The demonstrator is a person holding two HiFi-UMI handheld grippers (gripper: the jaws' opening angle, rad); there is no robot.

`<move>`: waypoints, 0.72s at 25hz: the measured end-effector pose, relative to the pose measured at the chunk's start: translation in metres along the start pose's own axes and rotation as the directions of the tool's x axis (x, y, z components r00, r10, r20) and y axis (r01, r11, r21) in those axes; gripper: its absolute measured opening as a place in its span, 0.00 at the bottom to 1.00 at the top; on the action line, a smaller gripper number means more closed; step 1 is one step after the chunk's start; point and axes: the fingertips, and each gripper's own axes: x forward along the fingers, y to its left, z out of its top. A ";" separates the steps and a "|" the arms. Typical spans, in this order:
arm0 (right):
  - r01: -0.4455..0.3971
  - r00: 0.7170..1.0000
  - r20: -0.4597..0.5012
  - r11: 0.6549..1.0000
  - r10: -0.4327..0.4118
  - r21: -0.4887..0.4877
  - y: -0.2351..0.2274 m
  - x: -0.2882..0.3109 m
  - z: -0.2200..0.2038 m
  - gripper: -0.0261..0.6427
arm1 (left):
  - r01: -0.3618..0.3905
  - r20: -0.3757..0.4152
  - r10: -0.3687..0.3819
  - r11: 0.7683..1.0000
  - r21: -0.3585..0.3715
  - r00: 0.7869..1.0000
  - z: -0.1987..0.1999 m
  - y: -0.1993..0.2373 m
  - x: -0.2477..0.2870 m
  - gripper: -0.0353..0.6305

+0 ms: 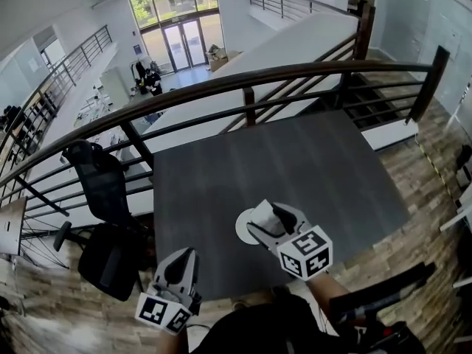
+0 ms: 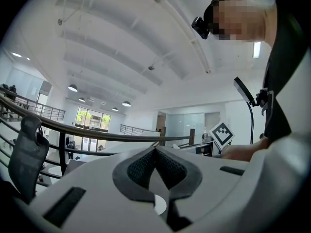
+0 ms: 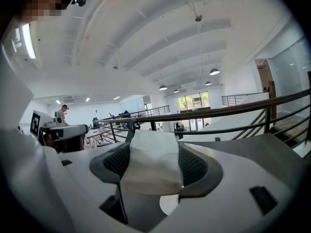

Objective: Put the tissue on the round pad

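Note:
The white folded tissue (image 3: 153,169) sits between the dark pads of my right gripper (image 3: 154,143), which is shut on it. In the head view that gripper (image 1: 268,220) hovers over the near middle of the dark grey table (image 1: 310,168), right above the white round pad (image 1: 242,234), which it partly hides. My left gripper (image 1: 181,262) hangs at the table's near left edge. In its own view the left gripper (image 2: 155,150) has its two pads meeting at the tips with nothing between them.
A dark metal railing (image 1: 243,87) runs along the table's far side. A black office chair (image 1: 103,198) stands left of the table. Wooden floor (image 1: 413,175) lies to the right, and a black stand (image 1: 383,293) reaches in at the lower right.

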 end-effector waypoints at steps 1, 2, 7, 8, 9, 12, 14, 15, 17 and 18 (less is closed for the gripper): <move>-0.012 1.000 -0.006 1.000 0.012 0.000 -0.004 0.004 -0.001 0.51 | -0.013 0.000 0.013 1.000 0.002 1.000 0.003 -0.001 0.001 0.06; -0.026 1.000 -0.014 1.000 0.026 0.002 -0.008 0.009 -0.003 0.51 | -0.028 0.011 0.028 1.000 0.001 1.000 0.007 -0.002 0.003 0.06; -0.070 0.993 -0.099 0.997 0.071 0.018 -0.028 0.039 -0.033 0.51 | -0.127 0.029 0.127 0.992 0.013 0.992 0.013 0.005 0.003 0.06; -0.073 0.990 -0.117 0.997 0.075 0.020 -0.032 0.047 -0.041 0.51 | -0.144 0.027 0.143 0.989 0.018 0.989 0.013 0.008 0.003 0.06; -0.073 0.988 -0.135 0.997 0.076 0.024 -0.036 0.054 -0.048 0.51 | -0.160 0.023 0.160 0.987 0.023 0.987 0.012 0.011 0.003 0.06; -0.075 0.976 -0.203 0.996 0.084 0.049 -0.046 0.071 -0.078 0.51 | -0.202 0.018 0.201 0.979 0.036 0.979 0.014 0.012 0.001 0.06; -0.075 0.964 -0.253 0.996 0.086 0.056 -0.052 0.080 -0.099 0.51 | -0.227 0.015 0.226 0.973 0.039 0.974 0.015 0.013 -0.002 0.06; -0.072 0.957 -0.277 0.996 0.084 0.055 -0.056 0.085 -0.108 0.51 | -0.240 0.012 0.240 0.970 0.039 0.971 0.015 0.014 -0.004 0.06; -0.066 0.945 -0.316 0.996 0.081 0.056 -0.061 0.093 -0.124 0.51 | -0.267 0.006 0.267 0.963 0.036 0.964 0.014 0.016 -0.008 0.06; -0.066 0.940 -0.332 0.996 0.080 0.055 -0.064 0.097 -0.131 0.51 | -0.280 0.006 0.280 0.959 0.034 0.960 0.014 0.017 -0.010 0.06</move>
